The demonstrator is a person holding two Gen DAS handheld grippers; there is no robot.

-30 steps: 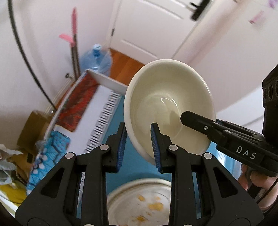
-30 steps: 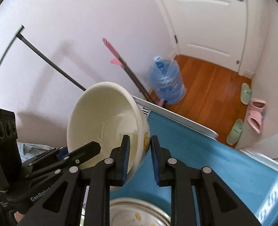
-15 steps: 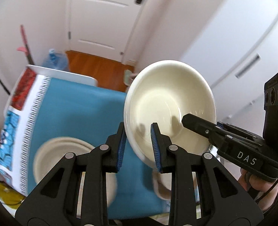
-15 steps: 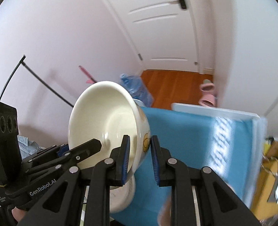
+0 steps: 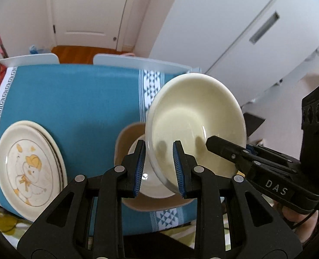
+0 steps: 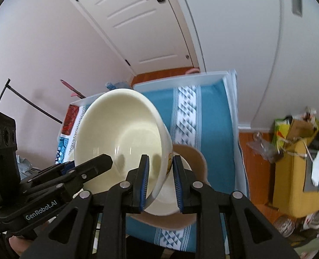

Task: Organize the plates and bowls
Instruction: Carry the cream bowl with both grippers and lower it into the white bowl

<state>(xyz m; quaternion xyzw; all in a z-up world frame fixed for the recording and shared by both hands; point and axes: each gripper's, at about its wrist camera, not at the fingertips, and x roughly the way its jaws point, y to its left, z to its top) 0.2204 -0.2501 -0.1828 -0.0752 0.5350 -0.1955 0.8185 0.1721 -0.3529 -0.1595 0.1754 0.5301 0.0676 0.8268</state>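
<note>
Left wrist view, read left to right from the cream bowl as landmark: far left of it, stacked plates with a duck print, lying on the blue cloth of the tabletop; a second ago only a plate edge and the floor by the door showed, so a long sideways carry across the room and a swing toward the tabletop. Just left of and beneath the bowl, a tan mat carrying another pale bowl, newly come into sight. At the bowl's near rim, left hand-held gripper nearly closed, blue pads pinching the wall inside and out. Right of centre, right hand-held gripper reaching into the bowl from the far side.

Right wrist view, same order: left hand-held gripper low at left against the cream bowl; right hand-held gripper nearly closed on the rim, one pad inside, one on the printed outer wall; tan mat peeking out below and right.

Bowl held tilted in the air by both grips, over the mat and the waiting bowl. Likely meaning: transport about finished, nesting into the lower bowl next, calling for levelling and a gentle descent before any release.
</note>
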